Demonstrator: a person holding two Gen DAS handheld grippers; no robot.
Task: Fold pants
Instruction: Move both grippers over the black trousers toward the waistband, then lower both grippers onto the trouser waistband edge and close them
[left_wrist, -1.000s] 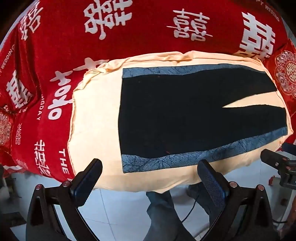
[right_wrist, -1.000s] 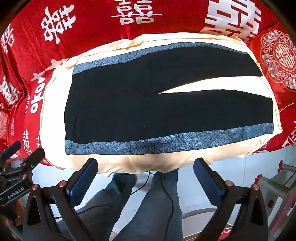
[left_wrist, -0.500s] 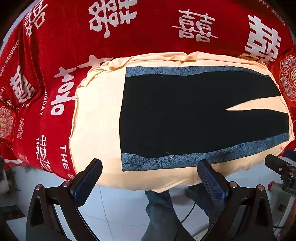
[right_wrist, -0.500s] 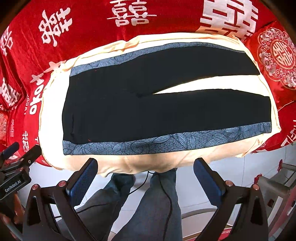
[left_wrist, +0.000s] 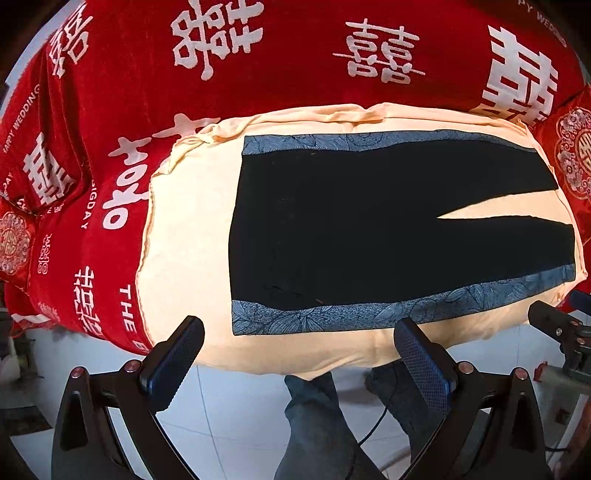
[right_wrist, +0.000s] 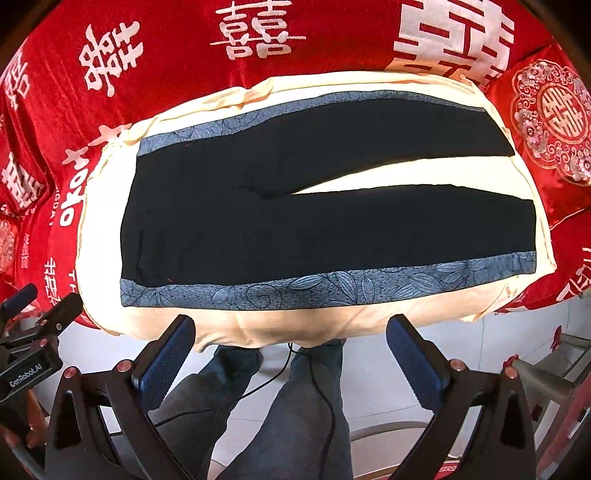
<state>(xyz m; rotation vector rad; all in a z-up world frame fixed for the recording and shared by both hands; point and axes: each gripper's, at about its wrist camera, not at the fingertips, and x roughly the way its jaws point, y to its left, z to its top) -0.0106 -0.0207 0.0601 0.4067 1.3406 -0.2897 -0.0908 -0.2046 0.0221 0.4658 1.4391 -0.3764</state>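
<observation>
Pants (left_wrist: 369, 229) lie flat and unfolded on the cream cloth (left_wrist: 184, 236), waistband toward the cloth's left end, legs running toward its right end with a narrow wedge of cream showing between them. Blue leaf-print stripe (right_wrist: 325, 288) runs along the near outer seam, a matching one along the far seam. Cream cloth covers a raised surface, can't tell if it's a table or a bed; red blanket with white characters (left_wrist: 295, 66) lies behind and to both sides of it. Left hand-held gripper (left_wrist: 299, 365) released, fingers wide apart, hanging off the cloth's near edge, touching nothing. Right hand-held gripper (right_wrist: 291, 363) same: spread wide, empty, just off that near edge. Person's jeans-clad legs (right_wrist: 295, 413) below the cloth edge, on white tile floor.
</observation>
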